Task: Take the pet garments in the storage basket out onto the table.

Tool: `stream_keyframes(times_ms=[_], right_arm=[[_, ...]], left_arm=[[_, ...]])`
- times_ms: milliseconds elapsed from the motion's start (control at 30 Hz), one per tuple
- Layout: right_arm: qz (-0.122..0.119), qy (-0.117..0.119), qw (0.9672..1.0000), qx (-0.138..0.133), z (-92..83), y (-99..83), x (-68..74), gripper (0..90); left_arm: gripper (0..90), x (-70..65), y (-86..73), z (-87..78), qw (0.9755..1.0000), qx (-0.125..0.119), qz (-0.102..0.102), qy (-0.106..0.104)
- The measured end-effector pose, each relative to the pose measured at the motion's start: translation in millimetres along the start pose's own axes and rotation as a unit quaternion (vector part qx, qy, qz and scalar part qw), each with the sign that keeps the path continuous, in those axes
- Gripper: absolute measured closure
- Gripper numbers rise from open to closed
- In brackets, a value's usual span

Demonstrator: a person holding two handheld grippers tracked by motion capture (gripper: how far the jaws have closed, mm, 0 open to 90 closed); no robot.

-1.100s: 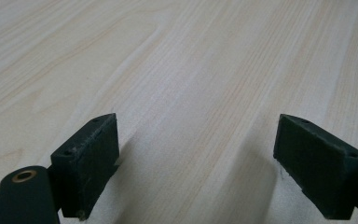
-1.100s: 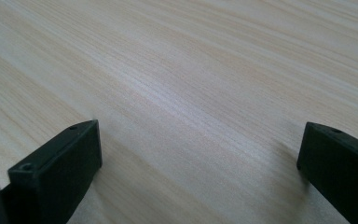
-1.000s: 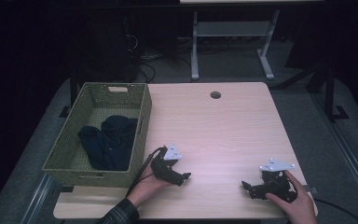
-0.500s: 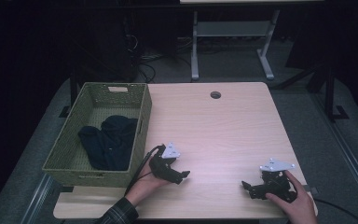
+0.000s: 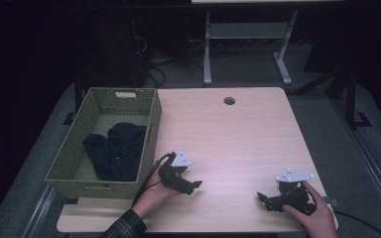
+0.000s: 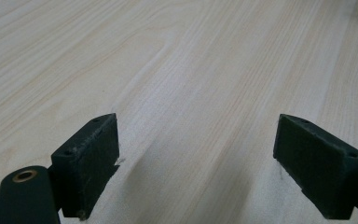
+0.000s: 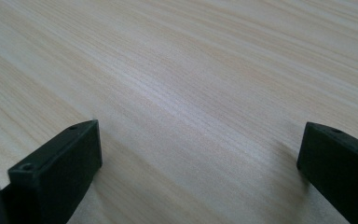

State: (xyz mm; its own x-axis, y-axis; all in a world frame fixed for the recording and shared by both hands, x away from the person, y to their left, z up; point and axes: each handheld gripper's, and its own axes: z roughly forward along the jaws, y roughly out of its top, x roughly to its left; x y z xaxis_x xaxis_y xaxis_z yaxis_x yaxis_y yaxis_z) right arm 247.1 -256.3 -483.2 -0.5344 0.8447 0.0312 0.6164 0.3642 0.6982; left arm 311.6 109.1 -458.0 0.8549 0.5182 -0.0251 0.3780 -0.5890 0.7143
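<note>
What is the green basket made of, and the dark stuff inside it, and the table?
The green basket looks woven, maybe from wicker or paper cord: its walls show a tight criss-cross weave, matte. The dark stuff looks like soft cloth, crumpled in folds. The table looks like pale wood or a wood-look laminate: long grain lines with a smooth, faint sheen.

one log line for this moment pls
left gripper: open, low over table | right gripper: open, low over table | dark cloth: in basket | held: nothing
</note>
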Motion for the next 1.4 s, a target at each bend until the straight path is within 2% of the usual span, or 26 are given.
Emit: stream_keyframes(times_ms=[967, 1400], right_arm=[[0.000, 0.000, 1.0000, 0.000, 0.0, 0.0, 0.0, 0.0], [0.000, 0.000, 1.0000, 0.000, 0.0, 0.0, -0.1, 0.0]], left_arm=[[13.7, 2.6, 10.0, -8.3, 1.0000, 0.002, -0.001, -0.002], [13.7, 4.7, 16.1, -13.7, 1.0000, -0.006, -0.006, -0.005]])
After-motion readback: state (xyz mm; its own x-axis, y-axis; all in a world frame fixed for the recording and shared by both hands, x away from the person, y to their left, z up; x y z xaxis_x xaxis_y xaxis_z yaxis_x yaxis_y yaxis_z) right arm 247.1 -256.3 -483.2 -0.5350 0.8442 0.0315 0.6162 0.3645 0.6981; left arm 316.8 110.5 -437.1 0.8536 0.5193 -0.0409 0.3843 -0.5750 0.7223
